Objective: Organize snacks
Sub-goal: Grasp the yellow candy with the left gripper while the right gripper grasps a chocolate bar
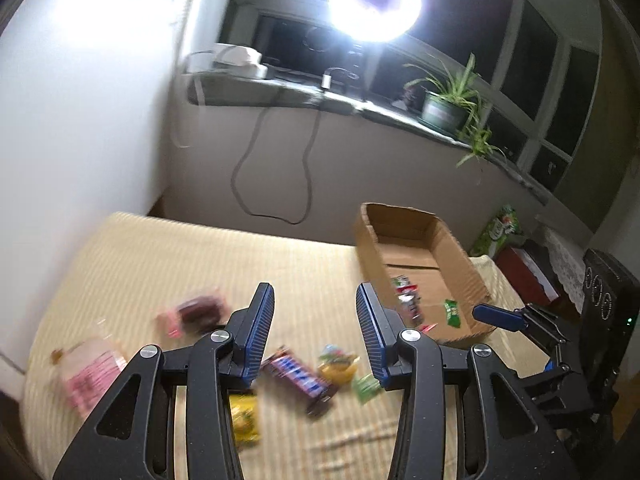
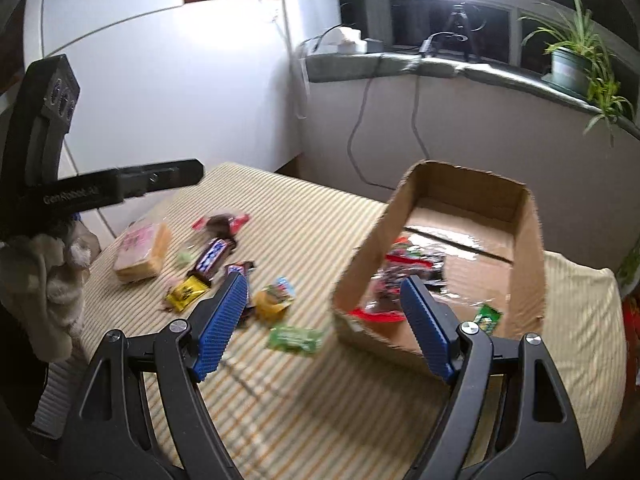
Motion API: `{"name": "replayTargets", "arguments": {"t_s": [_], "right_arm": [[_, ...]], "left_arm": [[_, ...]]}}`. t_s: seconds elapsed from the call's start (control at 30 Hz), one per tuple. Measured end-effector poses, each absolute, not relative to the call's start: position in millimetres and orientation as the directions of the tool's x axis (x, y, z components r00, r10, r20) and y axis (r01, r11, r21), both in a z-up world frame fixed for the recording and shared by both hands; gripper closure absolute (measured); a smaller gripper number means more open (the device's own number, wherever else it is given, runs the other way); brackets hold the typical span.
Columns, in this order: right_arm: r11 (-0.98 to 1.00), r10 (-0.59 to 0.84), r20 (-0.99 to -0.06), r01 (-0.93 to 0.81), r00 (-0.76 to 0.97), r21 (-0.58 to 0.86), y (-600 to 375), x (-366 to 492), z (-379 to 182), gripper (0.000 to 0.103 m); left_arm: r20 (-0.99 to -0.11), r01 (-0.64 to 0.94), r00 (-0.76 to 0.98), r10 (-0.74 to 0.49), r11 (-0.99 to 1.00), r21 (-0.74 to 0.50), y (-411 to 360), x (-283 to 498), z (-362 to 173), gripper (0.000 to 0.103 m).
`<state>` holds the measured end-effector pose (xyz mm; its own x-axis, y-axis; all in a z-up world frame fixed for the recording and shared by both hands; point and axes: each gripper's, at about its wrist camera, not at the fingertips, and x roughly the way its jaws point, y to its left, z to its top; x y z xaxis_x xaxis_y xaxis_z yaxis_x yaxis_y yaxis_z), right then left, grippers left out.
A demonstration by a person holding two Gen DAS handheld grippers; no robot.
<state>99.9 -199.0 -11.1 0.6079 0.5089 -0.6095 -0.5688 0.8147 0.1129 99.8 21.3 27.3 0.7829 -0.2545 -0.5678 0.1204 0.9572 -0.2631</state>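
A cardboard box [image 2: 460,216] stood open on the striped cloth [image 2: 320,400] and served as the landmark for everything else. Inside it lay a heap of shiny wrapped snacks [image 2: 404,276] against its near-left wall, with a small green packet [image 2: 488,318] toward its near-right corner.

The right gripper [image 2: 324,332] hung above the cloth just in front of the box, its jaws spread wide and holding nothing; one blue pad [image 2: 426,330] overlapped the box's near wall in that view.

Left of the box, loose snacks lay scattered: a green packet [image 2: 295,339] nearest, a yellow sweet [image 2: 274,300] beyond it, then a blue chocolate bar [image 2: 212,258], a yellow packet [image 2: 187,292], a dark red-ended bar [image 2: 222,222] and, farthest, a wrapped pink-labelled cake [image 2: 142,254].

The left gripper [image 1: 316,332] hovered over those loose snacks, left of the box, jaws likewise spread and empty. Motion blur hid the wrappers' print.
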Motion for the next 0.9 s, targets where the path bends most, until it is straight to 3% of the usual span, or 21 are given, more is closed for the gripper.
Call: {"name": "replayTargets", "arguments": {"t_s": [0.4, 0.67, 0.9], "right_arm": [[0.752, 0.552, -0.65, -0.649, 0.522, 0.117, -146, 96, -35, 0.022], [0.721, 0.568, -0.695, -0.674, 0.441, 0.162, -120, 110, -56, 0.051], [0.707, 0.564, -0.724, -0.685, 0.396, 0.175, -100, 124, -71, 0.06]], "left_arm": [[-0.646, -0.03, 0.742, -0.18, 0.954, -0.299, 71, 60, -24, 0.062], [-0.697, 0.028, 0.682, -0.223, 0.96, -0.28, 45, 61, -58, 0.062], [-0.734, 0.042, 0.654, -0.184, 0.977, -0.208, 32, 71, -76, 0.062]]}}
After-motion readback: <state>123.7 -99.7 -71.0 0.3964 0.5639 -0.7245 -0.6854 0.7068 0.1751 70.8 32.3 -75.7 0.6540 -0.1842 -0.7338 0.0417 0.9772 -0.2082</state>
